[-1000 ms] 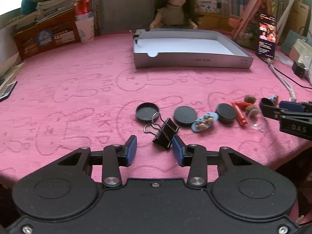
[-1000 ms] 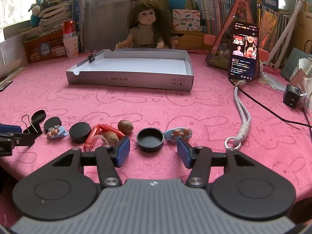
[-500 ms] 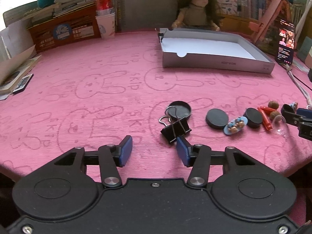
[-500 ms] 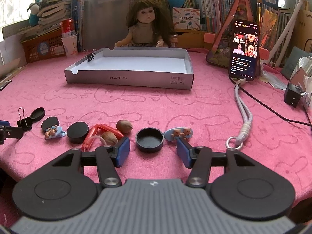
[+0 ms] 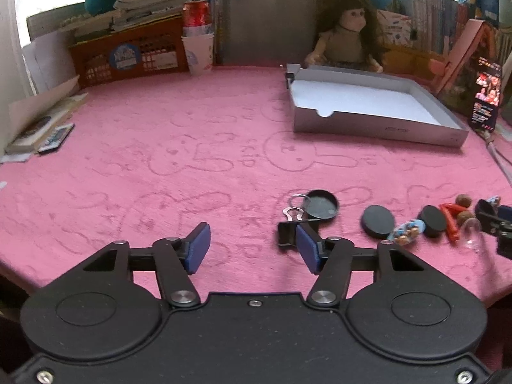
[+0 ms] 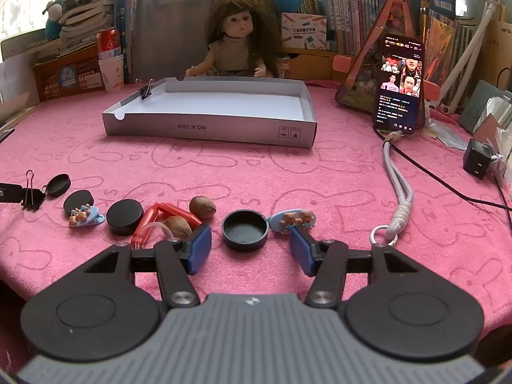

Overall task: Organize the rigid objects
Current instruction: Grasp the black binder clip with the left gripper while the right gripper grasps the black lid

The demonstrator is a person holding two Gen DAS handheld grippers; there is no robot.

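A black binder clip (image 5: 289, 228) lies on the pink cloth, just outside the right finger of my open, empty left gripper (image 5: 252, 248); it also shows in the right wrist view (image 6: 32, 193). Black caps (image 5: 321, 204) (image 6: 244, 229), bear clips (image 5: 408, 230) (image 6: 292, 219), walnuts (image 6: 202, 206) and a red clip (image 6: 166, 212) lie in a row. My right gripper (image 6: 249, 249) is open and empty, with the open cap just ahead between its fingers. A shallow grey box (image 6: 208, 126) stands further back, a binder clip (image 6: 146, 89) on its left wall.
A doll (image 6: 238, 44) sits behind the box. A phone (image 6: 400, 84) on a stand with a cord (image 6: 398, 188) stands right. A black charger (image 6: 476, 160) lies far right. A crate (image 5: 128, 52), cup and books line the back left.
My left gripper has swung to the left: the binder clip was between its fingers, now it lies outside the right finger. The right gripper has barely moved.
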